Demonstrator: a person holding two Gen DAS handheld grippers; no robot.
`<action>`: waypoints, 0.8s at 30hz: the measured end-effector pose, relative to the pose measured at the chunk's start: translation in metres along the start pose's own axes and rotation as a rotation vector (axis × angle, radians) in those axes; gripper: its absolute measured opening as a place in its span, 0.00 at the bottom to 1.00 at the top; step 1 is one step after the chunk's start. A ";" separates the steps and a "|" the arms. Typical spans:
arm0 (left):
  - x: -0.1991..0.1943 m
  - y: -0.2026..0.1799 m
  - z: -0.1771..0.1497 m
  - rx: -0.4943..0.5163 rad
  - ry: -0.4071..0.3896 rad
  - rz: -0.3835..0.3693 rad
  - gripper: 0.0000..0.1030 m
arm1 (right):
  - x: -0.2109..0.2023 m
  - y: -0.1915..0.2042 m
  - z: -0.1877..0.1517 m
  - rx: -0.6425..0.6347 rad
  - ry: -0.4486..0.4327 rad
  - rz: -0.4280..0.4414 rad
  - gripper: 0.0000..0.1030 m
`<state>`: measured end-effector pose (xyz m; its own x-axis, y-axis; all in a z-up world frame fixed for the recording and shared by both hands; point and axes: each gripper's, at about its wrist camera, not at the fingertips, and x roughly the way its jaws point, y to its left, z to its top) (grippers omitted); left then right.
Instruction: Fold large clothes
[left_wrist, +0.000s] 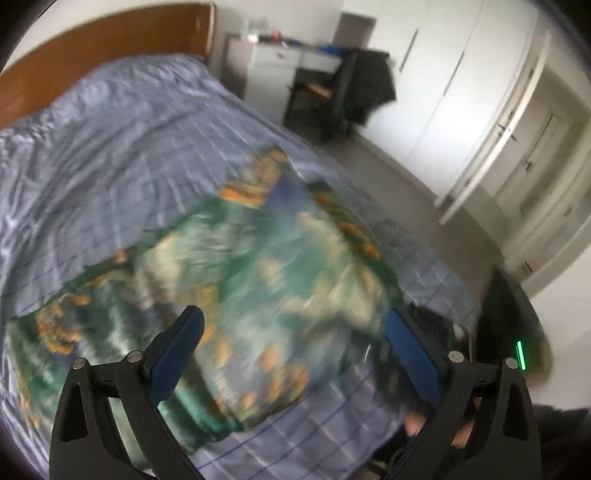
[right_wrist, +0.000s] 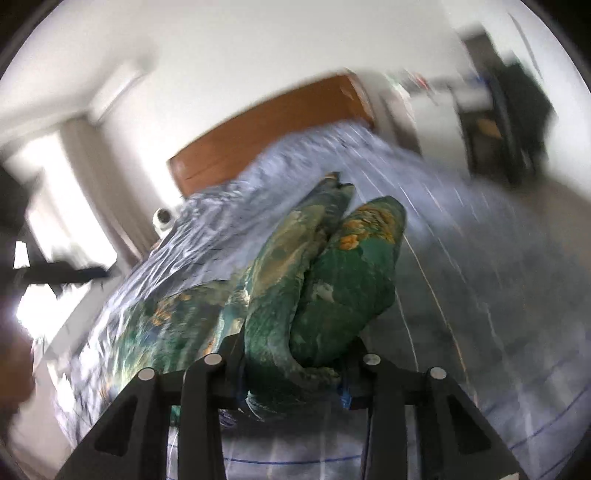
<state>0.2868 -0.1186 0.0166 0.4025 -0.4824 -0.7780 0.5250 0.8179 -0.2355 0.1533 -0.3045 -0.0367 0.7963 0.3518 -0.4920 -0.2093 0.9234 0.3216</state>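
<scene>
Garment (right_wrist: 325, 280) pinched by right hand-held gripper (right_wrist: 295, 363); left hand-held gripper (left_wrist: 295, 343) spread above bed (left_wrist: 110, 147).

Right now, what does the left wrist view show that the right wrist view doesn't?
Only the left wrist view shows the left gripper open above the spread green patterned garment, and the white wardrobe. Only the right wrist view shows the right gripper shut on a bunched fold of it, and the window. Both show the blue bedspread and wooden headboard.

The garment (left_wrist: 236, 280) lies on the near part of the bed (left_wrist: 110, 147); the headboard (left_wrist: 92, 48) stands far, the chair (left_wrist: 332, 92) far right.
</scene>
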 end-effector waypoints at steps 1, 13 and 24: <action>0.004 -0.002 0.007 0.007 0.020 0.004 0.94 | -0.005 0.023 0.004 -0.085 -0.020 0.008 0.35; 0.001 0.017 -0.020 0.052 0.109 0.367 0.42 | -0.023 0.174 -0.031 -0.744 -0.124 0.035 0.35; -0.067 0.187 -0.063 -0.264 0.016 0.298 0.30 | -0.045 0.159 -0.008 -0.523 0.046 0.290 0.69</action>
<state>0.3109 0.0867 -0.0119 0.4955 -0.2081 -0.8433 0.1750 0.9749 -0.1377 0.0794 -0.1719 0.0303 0.6418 0.5966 -0.4819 -0.6754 0.7374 0.0134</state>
